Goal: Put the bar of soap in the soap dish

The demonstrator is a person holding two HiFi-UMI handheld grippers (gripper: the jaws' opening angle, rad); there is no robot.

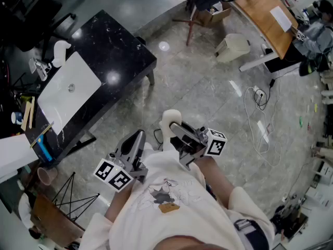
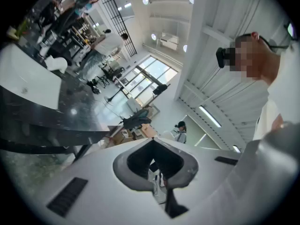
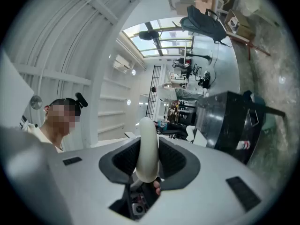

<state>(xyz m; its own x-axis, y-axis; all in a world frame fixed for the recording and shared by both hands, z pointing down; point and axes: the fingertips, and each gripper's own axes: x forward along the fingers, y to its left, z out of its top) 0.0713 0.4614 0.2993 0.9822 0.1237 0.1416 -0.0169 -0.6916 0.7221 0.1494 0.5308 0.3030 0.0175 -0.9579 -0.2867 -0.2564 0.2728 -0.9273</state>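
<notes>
A cream, oval bar of soap (image 1: 169,120) stands on edge between the jaws of my right gripper (image 1: 175,130), which is shut on it close to the person's chest. In the right gripper view the soap (image 3: 147,146) sticks out past the pads of that gripper (image 3: 148,159). My left gripper (image 1: 137,138) is held beside it, lower left, with its jaws shut on nothing (image 2: 153,145). A black counter (image 1: 120,50) with a white basin (image 1: 67,90) stands at the upper left. A white curved object (image 1: 60,51) sits by the basin; I cannot tell if it is the soap dish.
A marble floor lies between me and the counter. A wooden desk (image 1: 263,8), a white bin (image 1: 234,47) and loose cables (image 1: 260,105) are at the upper right. A coat stand (image 1: 193,15) is at the top, and a black wire stand (image 1: 73,197) at the lower left.
</notes>
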